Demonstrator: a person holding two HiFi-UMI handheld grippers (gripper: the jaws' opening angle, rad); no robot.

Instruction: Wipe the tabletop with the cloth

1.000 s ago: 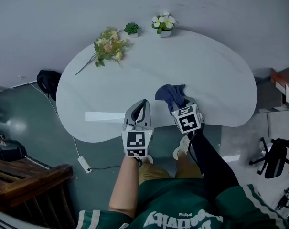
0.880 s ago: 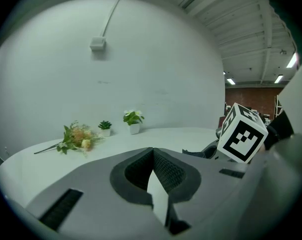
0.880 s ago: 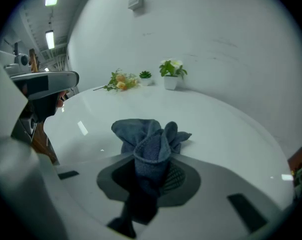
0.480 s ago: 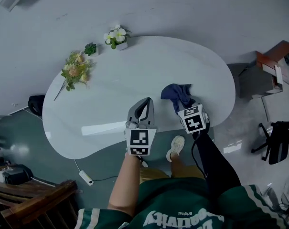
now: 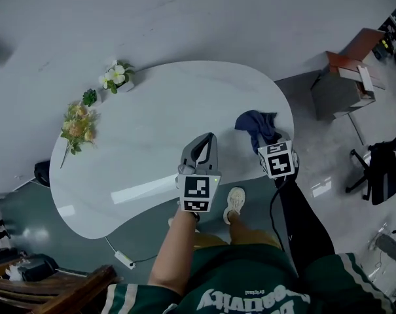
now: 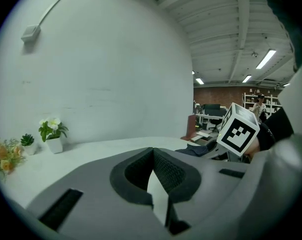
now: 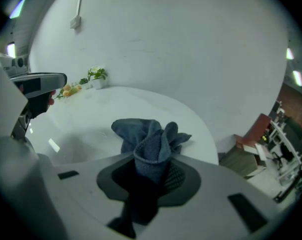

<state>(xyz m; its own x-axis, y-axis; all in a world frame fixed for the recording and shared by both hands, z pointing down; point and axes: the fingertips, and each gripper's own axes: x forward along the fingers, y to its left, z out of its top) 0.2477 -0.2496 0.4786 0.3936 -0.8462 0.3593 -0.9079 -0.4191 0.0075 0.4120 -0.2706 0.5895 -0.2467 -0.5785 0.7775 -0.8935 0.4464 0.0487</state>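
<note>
A dark blue cloth [image 5: 255, 125] lies bunched on the white tabletop [image 5: 165, 129] near its right end. My right gripper [image 5: 268, 142] is shut on the cloth's near part, and the cloth [image 7: 150, 136] bulges up between the jaws of that gripper [image 7: 153, 161]. My left gripper [image 5: 207, 140] hovers over the table's near edge, left of the cloth, shut with nothing in it. In the left gripper view the jaws of the left gripper [image 6: 152, 153] meet at the tip, and the cloth [image 6: 193, 151] and the right gripper's marker cube [image 6: 239, 130] show to the right.
A white pot of flowers [image 5: 116, 76], a small green plant [image 5: 88, 97] and a bouquet [image 5: 75, 124] sit at the table's far left. A cardboard box [image 5: 345, 82] and an office chair [image 5: 381, 170] stand on the floor to the right. A power strip [image 5: 127, 259] lies below the table.
The right gripper has dragged the cloth rightwards along the table toward its right end. The left gripper has kept beside it, and the head view has swung right.
</note>
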